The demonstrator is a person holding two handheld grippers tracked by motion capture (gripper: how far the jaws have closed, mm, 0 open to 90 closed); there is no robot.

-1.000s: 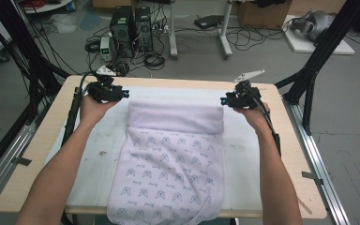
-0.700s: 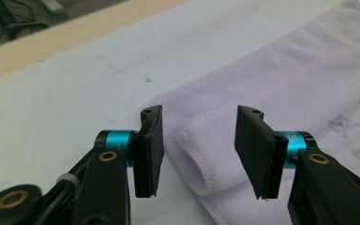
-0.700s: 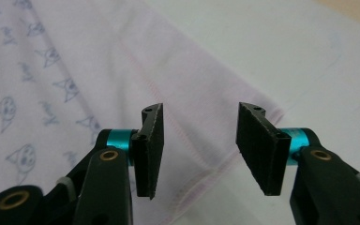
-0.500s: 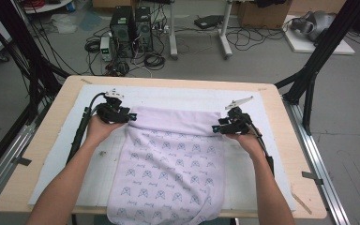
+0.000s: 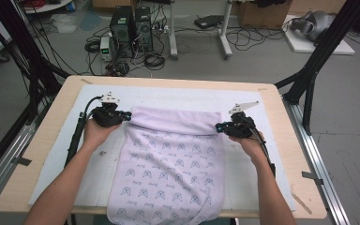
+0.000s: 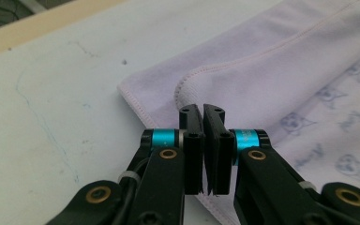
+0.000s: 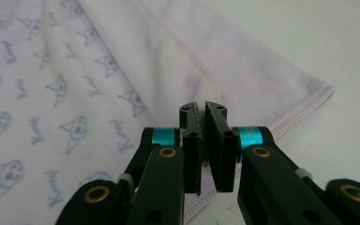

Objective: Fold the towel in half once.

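A pale lilac cloth printed with small blue cat faces lies on a white mat, its near end hanging over the table's front edge. Its far end is folded over into a plain band. My left gripper sits at the band's left corner, and in the left gripper view its jaws are shut on the stitched fold of the cloth. My right gripper is at the band's right end, shut on the hem of the cloth.
The mat covers most of a wooden table. Black frame poles rise at both far corners. On the floor behind stand computer towers amid cables. Bare mat lies left and right of the cloth.
Both grippers have come toward the person and down, bringing the cloth's far edge with them. The plain folded band now lies lower on the mat.
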